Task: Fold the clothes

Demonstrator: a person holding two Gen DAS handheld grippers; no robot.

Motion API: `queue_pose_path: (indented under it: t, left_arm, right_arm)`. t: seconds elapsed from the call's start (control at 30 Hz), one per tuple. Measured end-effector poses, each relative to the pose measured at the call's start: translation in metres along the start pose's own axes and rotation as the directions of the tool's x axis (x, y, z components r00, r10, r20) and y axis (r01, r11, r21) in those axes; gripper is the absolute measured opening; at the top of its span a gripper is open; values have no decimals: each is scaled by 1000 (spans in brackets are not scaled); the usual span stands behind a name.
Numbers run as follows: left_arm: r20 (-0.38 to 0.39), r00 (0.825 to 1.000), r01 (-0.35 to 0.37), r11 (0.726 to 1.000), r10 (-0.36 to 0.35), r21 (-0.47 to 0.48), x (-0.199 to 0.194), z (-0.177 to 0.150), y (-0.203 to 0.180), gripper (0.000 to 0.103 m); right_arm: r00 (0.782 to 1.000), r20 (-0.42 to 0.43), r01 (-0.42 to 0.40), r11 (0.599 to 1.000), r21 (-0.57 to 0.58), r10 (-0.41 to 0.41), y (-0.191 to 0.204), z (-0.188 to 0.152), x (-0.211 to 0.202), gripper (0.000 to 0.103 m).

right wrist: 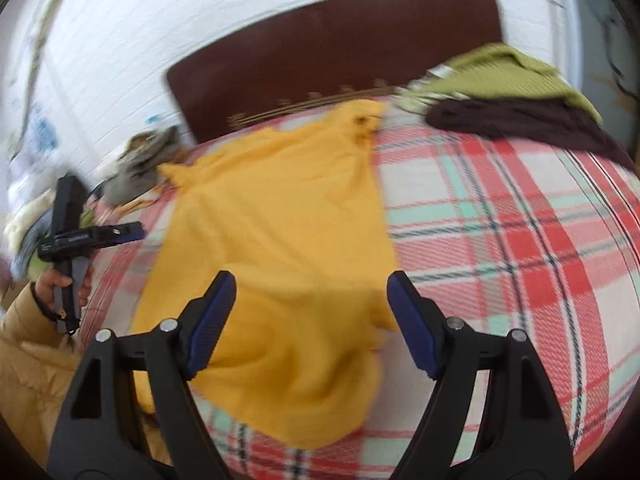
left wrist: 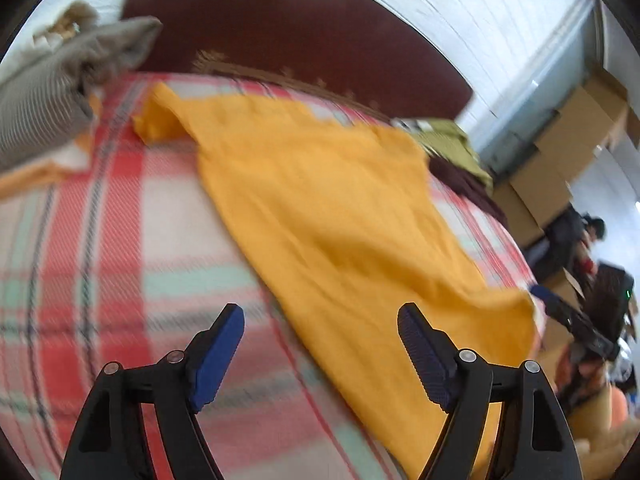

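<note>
The yellow garment [right wrist: 280, 240] lies spread on the bed [right wrist: 520, 240], reaching from the headboard [right wrist: 320, 60] toward the near edge. The left gripper [left wrist: 320, 344] and the right gripper [right wrist: 310, 312] both stand wide apart, holding nothing.

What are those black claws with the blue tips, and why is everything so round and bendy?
They are two grabbing tools, one for each of a person's hands. Each carries a small camera with a very wide lens, which bends the picture. One picture looks along the left gripper, the other along the right gripper. In the right one you can see the left hand holding its tool. Below them is a bed with a red checked blanket. An orange-yellow garment lies spread on it, waiting to be folded. More clothes, green and dark brown, are piled near the headboard. Both claws are open and hold nothing.
</note>
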State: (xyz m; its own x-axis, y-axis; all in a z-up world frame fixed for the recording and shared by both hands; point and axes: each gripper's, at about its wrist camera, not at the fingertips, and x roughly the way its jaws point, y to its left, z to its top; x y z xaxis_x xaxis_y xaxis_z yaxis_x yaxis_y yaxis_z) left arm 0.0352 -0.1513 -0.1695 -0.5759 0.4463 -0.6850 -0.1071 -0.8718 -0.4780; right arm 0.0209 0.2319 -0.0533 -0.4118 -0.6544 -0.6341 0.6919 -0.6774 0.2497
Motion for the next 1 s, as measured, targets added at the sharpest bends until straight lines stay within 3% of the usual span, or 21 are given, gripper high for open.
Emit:
queue_pose_path:
  t: [0.13,0.23,0.37,0.47,0.53,0.57,0.63,0.67,0.7,0.83,0.9,1.0]
  left_arm:
    - [-38,999,19,999,-18,45,-2,-29,-22,81]
    - [-10,1000,17,999,-16,27,-9,-37,-24,82]
    - [50,998,26,998,-23,-56,-24,-42,-13,82]
    - [67,997,28,997,-23,-78,-31,-46,-6,83]
    - [71,997,35,996,-29,-87,-33,-49,-2,84]
    - [71,997,41,995,-34,-93,-34,-51,0,84]
    - [71,996,55,992,-47,-111,-35,-53,4,84]
    - [71,996,61,991,-53,-118,-35,-54,6,85]
    - [74,996,65,990,-57,-122,-36,-54,7,85]
    - [94,992,97,988,-86,-119,-43,-55,10,85]
    - [109,989,112,987,-100,-112,-50,-55,9,85]
    - [164,980,128,986,-109,-110,-65,-51,10,85]
  right_arm:
    - [991,-82,-121,978,-171,108,61,-8,27,79]
    - [970,-174,-211,939,-272,167,106,-20,58,79]
    - [942,-283,-282,879,-384,178,153,-39,95,76]
    - [929,-351,-275,855,-439,119,171,-53,122,63]
    - [932,-348,-261,859,-441,104,170,-58,129,59]
    - [935,-341,-251,864,-437,99,168,-57,129,53]
    - [934,-341,-245,880,-407,103,161,-53,130,33]
    - [931,-346,-253,891,-377,118,157,-50,131,15]
    - [929,-348,-248,906,-344,122,151,-48,132,10]
    - [909,-363,-298,928,-222,205,144,-38,130,9]
    - [881,-353,-383,913,-142,315,145,-27,125,7]
    - [864,-328,-446,883,-147,381,162,-13,121,6]
